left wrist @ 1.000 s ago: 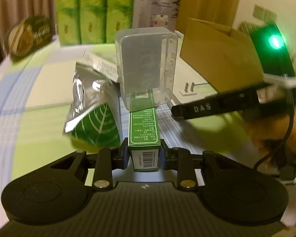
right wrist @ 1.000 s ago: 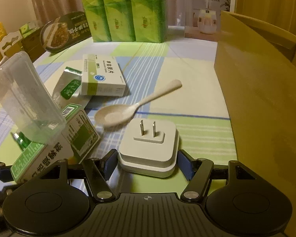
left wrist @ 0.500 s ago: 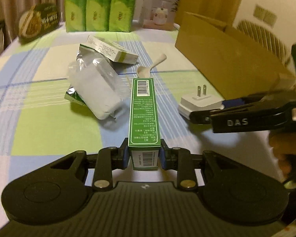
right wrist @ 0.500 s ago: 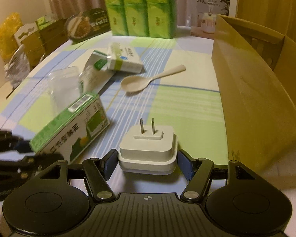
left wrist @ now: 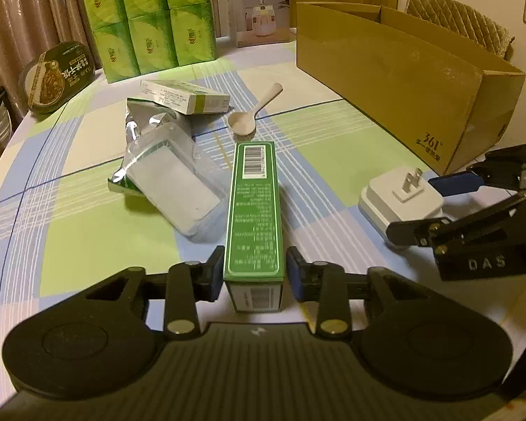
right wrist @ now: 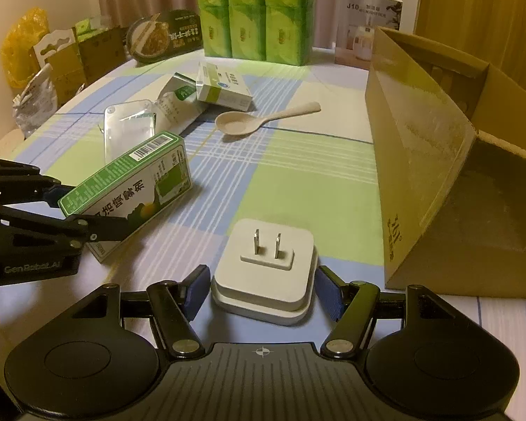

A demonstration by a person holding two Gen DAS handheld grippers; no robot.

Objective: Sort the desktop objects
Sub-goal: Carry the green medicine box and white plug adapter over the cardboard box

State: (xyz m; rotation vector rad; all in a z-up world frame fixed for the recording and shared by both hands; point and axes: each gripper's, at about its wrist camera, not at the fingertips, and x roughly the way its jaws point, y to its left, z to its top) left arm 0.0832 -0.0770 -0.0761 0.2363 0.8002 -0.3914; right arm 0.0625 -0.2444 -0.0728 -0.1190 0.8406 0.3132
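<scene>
My left tongs [left wrist: 255, 273] opening, green box [left wrist: 255, 207] lying loose between them on counter [left wrist: 87, 231]. My right tongs [right wrist: 261, 291] spread, straddling charger [right wrist: 264, 273], not gripping. Risk: box dragged sideways, bumping clear case [left wrist: 175, 189] just beyond-left.

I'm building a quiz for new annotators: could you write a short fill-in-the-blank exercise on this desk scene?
1. Between the opening jaws of the left gripper lies a long ____ box.
2. The white power adapter lies with its two prongs pointing ____.
3. The spoon's colour is ____.
4. The large open container at the right is a ____ box.

Missing words: green; up; beige; cardboard
</scene>
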